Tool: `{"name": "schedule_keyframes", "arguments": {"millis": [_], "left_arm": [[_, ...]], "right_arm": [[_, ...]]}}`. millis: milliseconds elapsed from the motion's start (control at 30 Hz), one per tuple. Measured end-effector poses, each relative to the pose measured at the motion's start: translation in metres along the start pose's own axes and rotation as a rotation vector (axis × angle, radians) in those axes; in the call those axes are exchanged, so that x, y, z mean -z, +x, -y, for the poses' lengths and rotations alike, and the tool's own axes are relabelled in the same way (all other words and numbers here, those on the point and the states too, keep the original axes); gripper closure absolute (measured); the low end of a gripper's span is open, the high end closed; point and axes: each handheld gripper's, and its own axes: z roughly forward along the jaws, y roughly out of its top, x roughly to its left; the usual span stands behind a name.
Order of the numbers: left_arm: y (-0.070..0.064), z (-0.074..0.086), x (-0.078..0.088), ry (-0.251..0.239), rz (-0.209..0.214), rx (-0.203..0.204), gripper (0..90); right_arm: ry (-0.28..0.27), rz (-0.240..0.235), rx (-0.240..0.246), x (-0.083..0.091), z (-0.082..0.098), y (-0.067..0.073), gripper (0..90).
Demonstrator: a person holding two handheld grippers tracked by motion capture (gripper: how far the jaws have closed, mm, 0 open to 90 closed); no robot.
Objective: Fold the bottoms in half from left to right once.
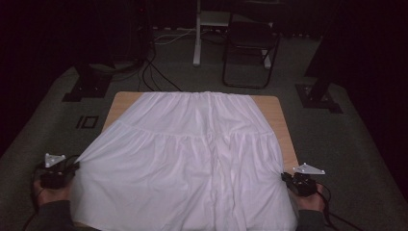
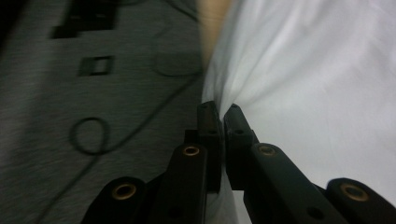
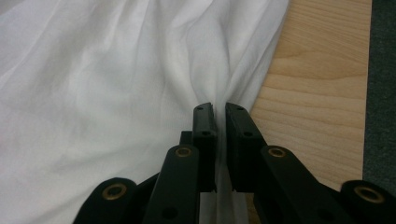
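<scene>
In the high view, the white skirt (image 1: 192, 159) lies spread over the wooden table (image 1: 284, 134), its waistband toward 12 o'clock. The left gripper (image 1: 72, 168) pinches the hem side at 8 o'clock and the right gripper (image 1: 287, 179) pinches it at 4 o'clock. The left edge is pulled out beyond the table, so a strong pull could drag the whole cloth off.

In the left gripper view, the jaws are closed on a thin fold of fabric (image 2: 261, 84). Such a small bite may slip out.

In the right gripper view, the jaws are closed on gathered cloth (image 3: 140, 79) near the table edge at 3 o'clock. An uneven pull from the two sides could wrinkle the cloth.
</scene>
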Motion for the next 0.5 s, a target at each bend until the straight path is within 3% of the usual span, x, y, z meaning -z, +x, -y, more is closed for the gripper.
{"name": "schedule_keyframes", "arguments": {"millis": [100,200,267,300,367,433,500], "left_arm": [[0.019,-0.004,-0.002,0.024,-0.121,0.038,88.7],[0.034,-0.008,0.002,0.024,-0.288,0.096,88.7],[0.036,-0.012,0.008,0.023,-0.394,0.105,88.7],[0.034,-0.013,0.011,0.022,-0.416,0.106,88.8],[0.027,-0.018,0.021,-0.026,-0.36,0.107,88.7],[0.011,-0.022,0.031,-0.065,-0.312,0.072,88.6],[-0.007,-0.027,0.041,-0.107,-0.232,0.02,88.5]], "right_arm": [[-0.004,-0.004,-0.002,0.0,0.001,-0.001,82.8],[-0.007,-0.005,0.001,0.0,0.001,-0.001,82.8],[-0.006,-0.006,0.002,0.0,0.001,0.0,83.1],[-0.006,-0.007,0.005,0.0,0.001,0.0,83.1],[-0.008,-0.011,0.007,-0.001,0.0,0.0,83.0],[-0.011,-0.016,0.003,-0.001,0.0,0.0,82.6],[-0.015,-0.021,0.002,-0.001,0.001,0.0,81.9]]}}
